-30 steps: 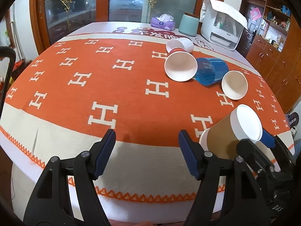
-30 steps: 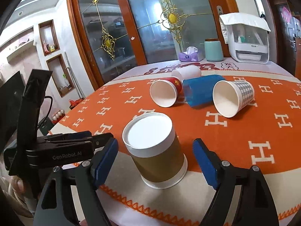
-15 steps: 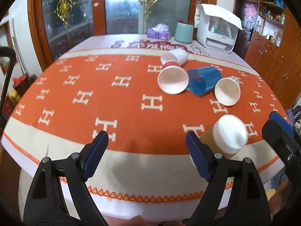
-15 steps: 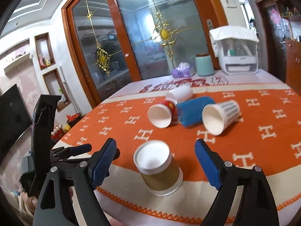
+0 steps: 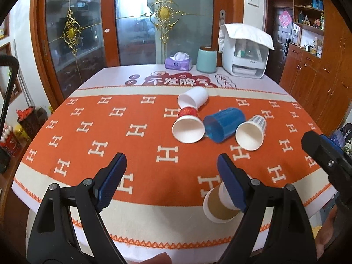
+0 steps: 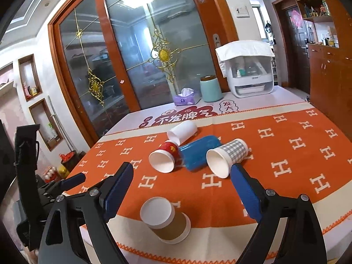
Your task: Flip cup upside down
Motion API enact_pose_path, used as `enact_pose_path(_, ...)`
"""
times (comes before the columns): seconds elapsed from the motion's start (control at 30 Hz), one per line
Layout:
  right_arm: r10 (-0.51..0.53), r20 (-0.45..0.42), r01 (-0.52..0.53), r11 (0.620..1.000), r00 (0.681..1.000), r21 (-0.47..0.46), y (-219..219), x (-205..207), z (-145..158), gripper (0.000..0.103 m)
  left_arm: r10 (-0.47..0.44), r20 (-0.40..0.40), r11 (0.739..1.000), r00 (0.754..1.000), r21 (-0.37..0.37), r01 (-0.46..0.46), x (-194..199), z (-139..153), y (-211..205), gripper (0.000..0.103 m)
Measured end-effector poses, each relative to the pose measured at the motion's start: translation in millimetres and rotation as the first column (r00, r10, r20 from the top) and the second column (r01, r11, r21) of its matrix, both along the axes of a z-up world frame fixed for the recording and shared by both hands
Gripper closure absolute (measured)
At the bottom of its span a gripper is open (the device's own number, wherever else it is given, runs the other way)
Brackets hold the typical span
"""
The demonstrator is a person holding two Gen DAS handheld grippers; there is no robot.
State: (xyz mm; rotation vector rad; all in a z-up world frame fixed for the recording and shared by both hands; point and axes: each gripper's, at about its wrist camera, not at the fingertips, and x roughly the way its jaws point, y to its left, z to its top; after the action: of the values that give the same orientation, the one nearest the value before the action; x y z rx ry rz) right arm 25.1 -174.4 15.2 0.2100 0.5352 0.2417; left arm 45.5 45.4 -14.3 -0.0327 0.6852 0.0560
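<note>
Brown paper cup (image 6: 165,221) sits upside down near the table (image 6: 286,154) edge, axis vertical. Left gripper (image 5: 171,182) partly hides it; both it and the right gripper (image 6: 182,189) gape wide, empty.

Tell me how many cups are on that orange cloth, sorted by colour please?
Brown, standing upside down: 1, the brown cup
Plain white, on its side: 1, the white cup
Red, on its side: 1, the red cup
Blue, on its side: 1, the blue cup
Grey checked, on its side: 1, the checked cup
Total: 5 cups
</note>
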Motion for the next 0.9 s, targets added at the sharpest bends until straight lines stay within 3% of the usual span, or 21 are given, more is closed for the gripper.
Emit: enact_pose_path(0.9, 0.009, 0.013, -0.009, 1.000, 1.000, -0.023, 8.0, 3.8, 9.4, 0.012, -0.026, 0.000, 1.000, 1.000, 0.017, 0.026, 4.7, 7.2, -10.6, 0.020)
